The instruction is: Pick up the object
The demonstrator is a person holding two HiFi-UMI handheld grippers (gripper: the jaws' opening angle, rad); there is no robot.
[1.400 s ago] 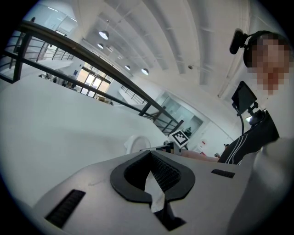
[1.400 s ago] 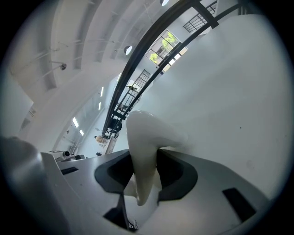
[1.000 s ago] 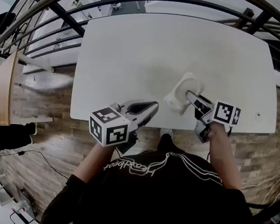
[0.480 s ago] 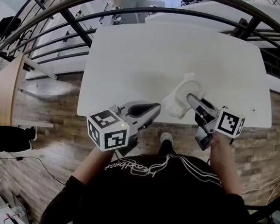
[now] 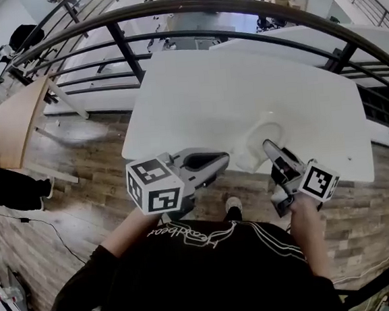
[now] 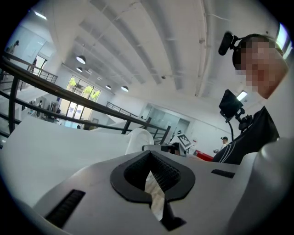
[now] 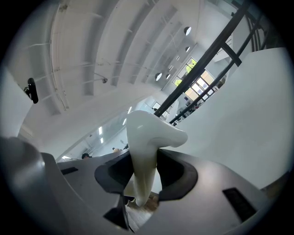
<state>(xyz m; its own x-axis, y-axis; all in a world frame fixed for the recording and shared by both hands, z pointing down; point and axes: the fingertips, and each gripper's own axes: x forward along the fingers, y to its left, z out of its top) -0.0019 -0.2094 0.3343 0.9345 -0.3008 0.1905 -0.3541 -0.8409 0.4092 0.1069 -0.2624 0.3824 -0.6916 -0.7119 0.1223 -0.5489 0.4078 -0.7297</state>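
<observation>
A white glossy cup-like object (image 5: 255,141) hangs over the front edge of the white table (image 5: 242,79), and my right gripper (image 5: 268,146) is shut on its wall. In the right gripper view the white object (image 7: 144,137) stands up between the two dark pads (image 7: 177,176), pinched on both sides. My left gripper (image 5: 223,160) hovers just left of the object at the table's front edge, shut with nothing in it. The left gripper view shows its jaws (image 6: 154,183) closed and the white object (image 6: 138,139) a short way ahead.
A black metal railing (image 5: 168,11) curves round the table's far side. Wooden floor (image 5: 80,168) lies below and to the left, with a light wooden desk (image 5: 12,120) at the far left and a person's legs (image 5: 11,188) by the left edge.
The right gripper with the white object and the left gripper have drawn back toward the table's front edge. The table looks farther away. Both grips are unchanged.
</observation>
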